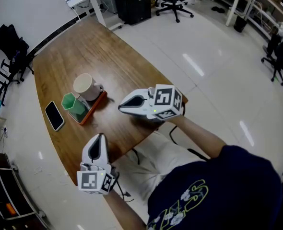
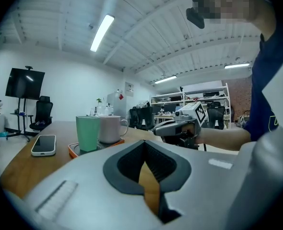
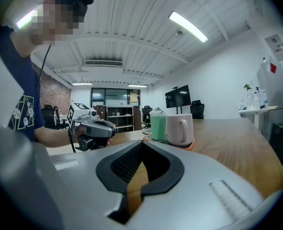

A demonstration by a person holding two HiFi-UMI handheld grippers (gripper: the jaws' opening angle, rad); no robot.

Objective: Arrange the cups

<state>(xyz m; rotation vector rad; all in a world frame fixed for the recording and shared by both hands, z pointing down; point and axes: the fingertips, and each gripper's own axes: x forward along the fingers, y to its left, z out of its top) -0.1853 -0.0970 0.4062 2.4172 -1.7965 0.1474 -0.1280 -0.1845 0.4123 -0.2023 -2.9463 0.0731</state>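
**Head view.** Wooden desk [image 1: 84, 47] carries an orange tray [image 1: 91, 111]. On the tray stand a cream mug [image 1: 86, 86] and a green cup [image 1: 73, 104], just beside each other. A phone [image 1: 54, 115] lies flat on the desk next to the tray. The L gripper [image 1: 100, 137] sits at the near desk edge, tips toward the tray; tray and phone are ahead of it, well apart. The R gripper [image 1: 122, 106] is over the desk, its tips pointing at the tray's side, near but not touching. Each gripper is hand-held.

**Left gripper view.** Jaws are together, nothing between the pads; only desk wood shows through the slit. Green cup and mug stand upright ahead-left of the jaws, cup nearer to the phone, mug handle toward the R gripper. The phone lies further left. The R gripper is ahead-right, level w/ the cups.

**Right gripper view.** Jaws closed, empty. Green cup and mug stand ahead, slightly right of the jaw line, on the tray; mug is nearer, handle facing this gripper. The L gripper is off to the left, apart from the tray.
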